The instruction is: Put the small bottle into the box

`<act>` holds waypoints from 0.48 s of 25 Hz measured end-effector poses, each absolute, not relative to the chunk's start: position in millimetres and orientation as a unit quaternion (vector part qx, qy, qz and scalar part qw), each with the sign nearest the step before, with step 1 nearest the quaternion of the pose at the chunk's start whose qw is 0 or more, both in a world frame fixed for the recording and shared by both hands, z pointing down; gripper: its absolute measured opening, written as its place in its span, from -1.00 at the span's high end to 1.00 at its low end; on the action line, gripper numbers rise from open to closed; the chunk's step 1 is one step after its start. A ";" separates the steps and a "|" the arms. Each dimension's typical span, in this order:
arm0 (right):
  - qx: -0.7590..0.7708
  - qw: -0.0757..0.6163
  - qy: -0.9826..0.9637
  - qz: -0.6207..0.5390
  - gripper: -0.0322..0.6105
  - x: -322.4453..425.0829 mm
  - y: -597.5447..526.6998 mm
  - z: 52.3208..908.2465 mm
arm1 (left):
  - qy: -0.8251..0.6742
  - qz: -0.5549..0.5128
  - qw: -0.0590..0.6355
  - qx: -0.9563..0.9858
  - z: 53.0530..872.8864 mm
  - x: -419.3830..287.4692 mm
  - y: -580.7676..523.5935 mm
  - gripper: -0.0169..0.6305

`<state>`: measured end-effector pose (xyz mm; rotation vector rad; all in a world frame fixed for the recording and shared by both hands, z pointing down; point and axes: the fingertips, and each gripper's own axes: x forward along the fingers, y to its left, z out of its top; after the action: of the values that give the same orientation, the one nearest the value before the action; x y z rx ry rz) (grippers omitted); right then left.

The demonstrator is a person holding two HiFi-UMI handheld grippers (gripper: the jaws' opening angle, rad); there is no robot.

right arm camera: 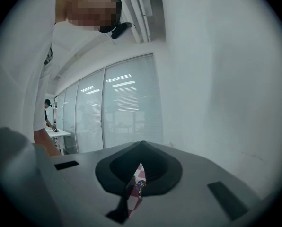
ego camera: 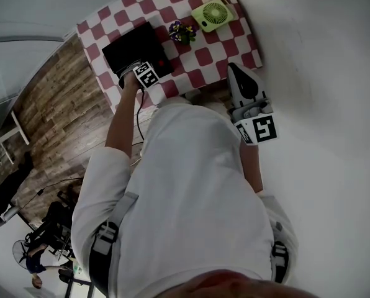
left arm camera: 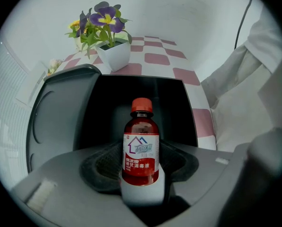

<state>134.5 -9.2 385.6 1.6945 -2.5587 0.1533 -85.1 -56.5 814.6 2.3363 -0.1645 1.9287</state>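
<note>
Small bottle (left arm camera: 141, 145), base hidden behind the jaws, stands pinched in the left gripper (left arm camera: 141, 186) at the open box (left arm camera: 179, 112); right gripper (right arm camera: 139, 186) pressed together.

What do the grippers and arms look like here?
The left gripper and right gripper have grey bodies, black jaw recesses, each with a white cube of black square markers. A black cable runs from the left one. Short white sleeves.

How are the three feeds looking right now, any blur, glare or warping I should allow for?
Head view: strong fisheye bend, the checked table curves, the right side washes out white. Left gripper view: the small bottle is sharp, its label legible; the box behind is very dark, corners vignetted. Right gripper view: hazy, low contrast, the white wall nearly featureless.
</note>
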 end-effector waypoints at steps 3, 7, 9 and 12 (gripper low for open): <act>0.547 0.033 -0.835 0.049 0.89 134.1 -10.2 384.7 | -0.058 0.636 0.053 0.768 813.9 -85.2 -56.1 0.24; 0.542 0.036 -0.838 0.049 0.89 133.5 -11.5 385.2 | -0.065 0.635 0.048 0.768 811.3 -87.4 -56.4 0.21; 0.540 0.036 -0.839 0.050 0.89 133.8 -12.7 384.8 | -0.069 0.631 0.050 0.771 808.3 -88.3 -55.9 0.19; 0.535 0.036 -0.842 0.051 0.89 134.2 -16.0 386.0 | -0.068 0.625 0.058 0.775 806.2 -90.6 -54.2 0.11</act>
<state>134.2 -16.0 386.0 1.6443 -2.5866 0.1559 -90.6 -54.2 806.2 2.3498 -0.2056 1.8955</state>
